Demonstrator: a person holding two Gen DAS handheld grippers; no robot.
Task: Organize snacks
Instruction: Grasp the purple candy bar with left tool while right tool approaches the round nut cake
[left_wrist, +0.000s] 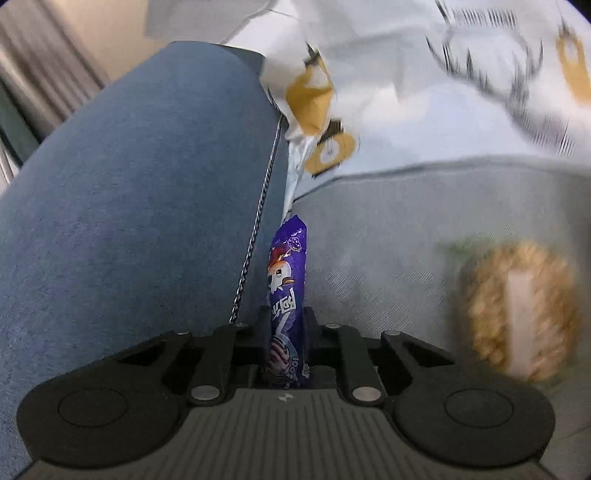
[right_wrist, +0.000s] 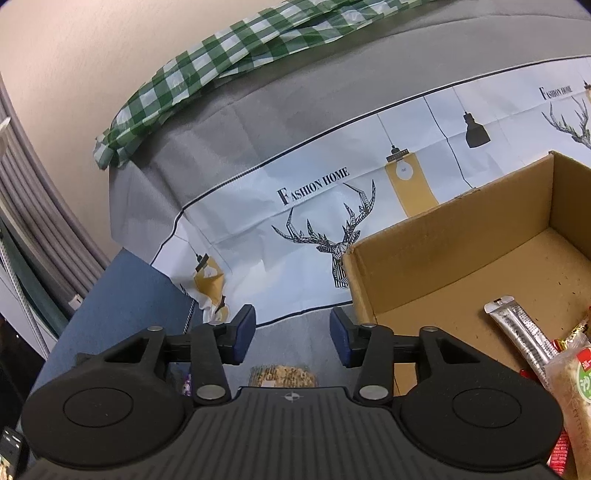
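Observation:
A purple snack stick (left_wrist: 286, 291) with a cartoon print stands upright in the gap between a blue cushion (left_wrist: 129, 203) and the grey seat. My left gripper (left_wrist: 286, 326) is shut on its lower part. A round golden rice cracker (left_wrist: 517, 314), in clear wrap and blurred, lies on the grey fabric to the right. It also shows just below my right gripper (right_wrist: 293, 334) as the rice cracker (right_wrist: 282, 374). That gripper is open, with nothing between its blue pads (right_wrist: 243, 332). To the right, a cardboard box (right_wrist: 461, 258) holds a silver stick packet (right_wrist: 517, 332) and other snacks.
A white cloth (right_wrist: 295, 184) printed with deer and lamps covers the grey sofa. A green checked bag (right_wrist: 221, 62) lies on the sofa back. The blue cushion (right_wrist: 122, 295) is at the left, with grey ribbed curtain folds (right_wrist: 37, 221) beyond it.

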